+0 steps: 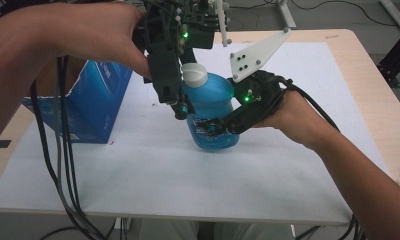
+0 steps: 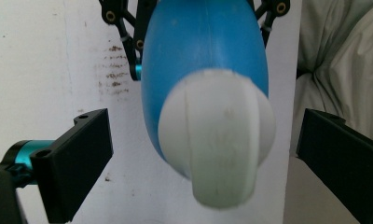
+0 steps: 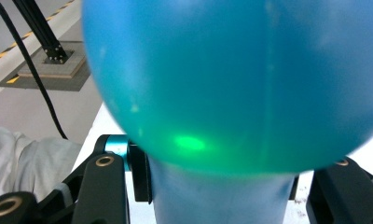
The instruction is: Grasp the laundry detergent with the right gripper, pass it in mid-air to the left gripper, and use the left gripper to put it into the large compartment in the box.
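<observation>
High view: blue bottle (image 1: 210,112) upright mid-counter (image 1: 288,190), right hand-held gripper (image 1: 215,129) clamped on its lower body. Left gripper view: left hand-held gripper (image 2: 201,154) jaws apart, straddling the white cap (image 2: 217,140). Right gripper view: bottle gripped. Risk: an off-centre closure on the cap could tip the bottle.

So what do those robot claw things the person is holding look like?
Both are black metal with jointed links. The left gripper has blocky black fingers, turquoise joint pins and a small green light. The right gripper has brass-ringed pivots, a green light and a pale grey three-cornered plate with dark holes on top. Thick dark cables trail off both. The forearms are bare, with no sleeves.
</observation>
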`<state>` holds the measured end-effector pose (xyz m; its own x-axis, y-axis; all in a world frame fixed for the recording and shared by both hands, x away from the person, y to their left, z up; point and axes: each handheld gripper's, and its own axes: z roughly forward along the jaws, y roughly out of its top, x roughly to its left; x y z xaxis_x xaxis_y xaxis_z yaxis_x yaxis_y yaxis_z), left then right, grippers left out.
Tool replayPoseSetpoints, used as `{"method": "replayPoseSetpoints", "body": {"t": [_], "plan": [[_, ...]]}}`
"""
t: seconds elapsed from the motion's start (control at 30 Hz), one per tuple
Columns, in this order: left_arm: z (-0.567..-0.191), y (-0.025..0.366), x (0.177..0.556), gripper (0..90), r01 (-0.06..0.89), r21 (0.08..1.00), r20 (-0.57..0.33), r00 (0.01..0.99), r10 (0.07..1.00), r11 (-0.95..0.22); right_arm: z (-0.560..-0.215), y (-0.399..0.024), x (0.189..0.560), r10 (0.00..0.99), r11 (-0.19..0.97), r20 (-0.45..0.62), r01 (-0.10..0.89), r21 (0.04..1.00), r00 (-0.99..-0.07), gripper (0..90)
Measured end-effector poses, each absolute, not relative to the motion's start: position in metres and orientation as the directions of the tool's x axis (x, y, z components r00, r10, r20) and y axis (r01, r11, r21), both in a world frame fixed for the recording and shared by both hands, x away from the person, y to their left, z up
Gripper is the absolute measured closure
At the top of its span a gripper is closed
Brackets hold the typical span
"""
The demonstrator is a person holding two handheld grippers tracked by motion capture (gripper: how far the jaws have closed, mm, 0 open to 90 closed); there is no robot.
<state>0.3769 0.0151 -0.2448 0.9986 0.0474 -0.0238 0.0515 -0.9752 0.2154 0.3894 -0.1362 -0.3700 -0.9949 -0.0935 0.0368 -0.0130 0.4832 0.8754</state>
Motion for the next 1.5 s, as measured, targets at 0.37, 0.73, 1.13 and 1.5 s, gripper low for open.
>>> {"method": "replayPoseSetpoints", "body": {"t": [0.37,0.73,1.13,1.5], "plan": [[-0.25,0.006,0.38,3.5,0.041,0.207,-0.027,0.999,0.036,-0.977,-0.37,-0.134,0.39,-0.083,0.466,0.043,-0.001,0.885,-0.996,44.7],[-0.254,0.001,0.381,8.0,0.034,0.206,-0.033,0.999,0.028,-0.978,-0.368,-0.136,0.39,-0.076,0.464,0.042,0.002,0.886,-0.996,44.6],[-0.255,0.002,0.383,16.1,0.04,0.204,-0.024,0.999,0.036,-0.978,-0.368,-0.136,0.39,-0.079,0.463,0.039,-0.002,0.886,-0.996,44.6],[-0.257,0.0,0.383,22.7,0.027,0.194,-0.02,1.0,0.024,-0.981,-0.368,-0.136,0.39,-0.08,0.457,0.039,-0.002,0.89,-0.996,44.6]]}}
